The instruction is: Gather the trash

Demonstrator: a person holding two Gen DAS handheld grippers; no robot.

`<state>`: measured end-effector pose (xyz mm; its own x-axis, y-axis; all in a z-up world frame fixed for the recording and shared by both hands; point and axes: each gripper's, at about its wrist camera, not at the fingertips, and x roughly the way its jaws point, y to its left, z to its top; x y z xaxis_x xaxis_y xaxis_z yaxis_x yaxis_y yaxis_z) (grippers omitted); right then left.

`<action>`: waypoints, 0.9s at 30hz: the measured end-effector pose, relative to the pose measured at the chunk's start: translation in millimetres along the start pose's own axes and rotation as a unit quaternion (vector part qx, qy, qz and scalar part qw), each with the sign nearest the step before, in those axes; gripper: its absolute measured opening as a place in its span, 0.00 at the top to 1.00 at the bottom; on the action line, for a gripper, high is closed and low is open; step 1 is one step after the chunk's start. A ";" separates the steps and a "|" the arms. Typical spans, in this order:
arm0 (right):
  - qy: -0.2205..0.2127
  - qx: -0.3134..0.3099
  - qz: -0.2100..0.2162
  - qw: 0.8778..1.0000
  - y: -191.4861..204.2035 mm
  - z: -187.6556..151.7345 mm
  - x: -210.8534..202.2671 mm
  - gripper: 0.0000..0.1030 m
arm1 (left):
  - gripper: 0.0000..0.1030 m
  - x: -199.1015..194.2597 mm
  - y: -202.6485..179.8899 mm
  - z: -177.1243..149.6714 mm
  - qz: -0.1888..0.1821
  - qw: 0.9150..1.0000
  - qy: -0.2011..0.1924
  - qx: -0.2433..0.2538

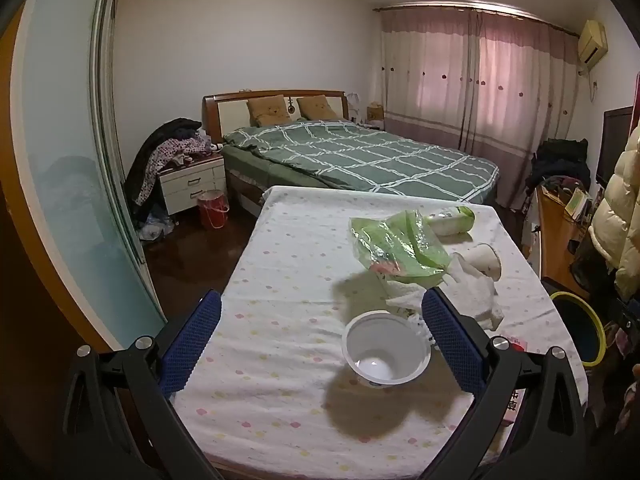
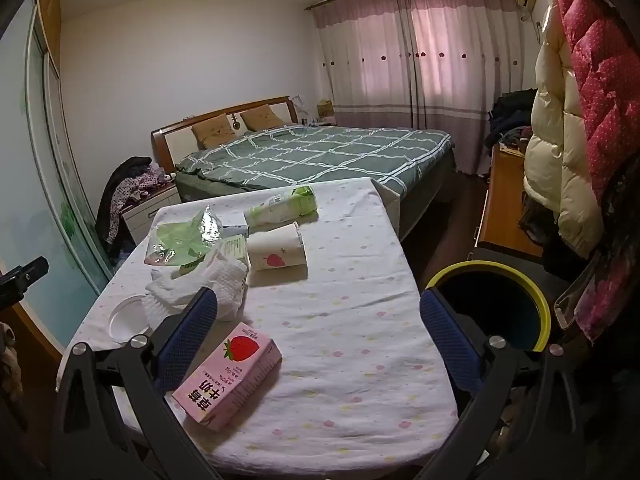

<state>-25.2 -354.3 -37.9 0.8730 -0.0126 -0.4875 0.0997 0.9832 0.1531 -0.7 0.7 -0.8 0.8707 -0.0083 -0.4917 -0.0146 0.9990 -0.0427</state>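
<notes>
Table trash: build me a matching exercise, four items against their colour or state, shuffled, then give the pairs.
Items:
1. milk carton
2. plastic bowl
3. plastic bag
4. bottle

Descriptions:
A. crumpled, translucent green
B. lying on its side, white with a green end
C. pink, strawberry picture, lying flat
D. white, empty, open side up

Pairs: 1-C, 2-D, 3-A, 4-B

The pink carton [image 2: 228,380] is showing the big red words 草莓牛奶. The smaller words under them are looking too tiny to read.
</notes>
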 end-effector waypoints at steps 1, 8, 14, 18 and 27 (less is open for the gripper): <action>0.003 -0.003 -0.002 1.000 1.0 0.1 0.7 0.06 | 0.04 -0.7 0.6 -0.5 -0.002 1.000 0.001 0.001; 0.003 -0.001 -0.006 1.000 1.4 1.1 3.0 0.06 | 0.04 -1.2 -14.8 -5.0 -0.015 1.000 0.000 0.024; 0.003 -0.005 -0.005 1.000 2.4 -0.7 2.4 0.06 | 0.04 0.6 -10.7 -2.8 -0.028 0.999 0.007 0.015; 0.006 -0.007 -0.008 1.000 4.9 0.8 5.7 0.06 | 0.04 2.5 -9.4 -4.0 -0.028 0.999 0.007 0.013; 0.009 -0.009 -0.007 1.000 5.5 3.4 8.9 0.06 | 0.04 1.5 -10.1 -4.9 -0.027 0.999 0.007 0.015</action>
<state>-15.3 -349.6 -38.5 0.8627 -0.0228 -0.5052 0.1029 0.9860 0.1312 -1.7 -9.5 -5.4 0.8632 -0.0632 -0.5008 0.0479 0.9979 -0.0434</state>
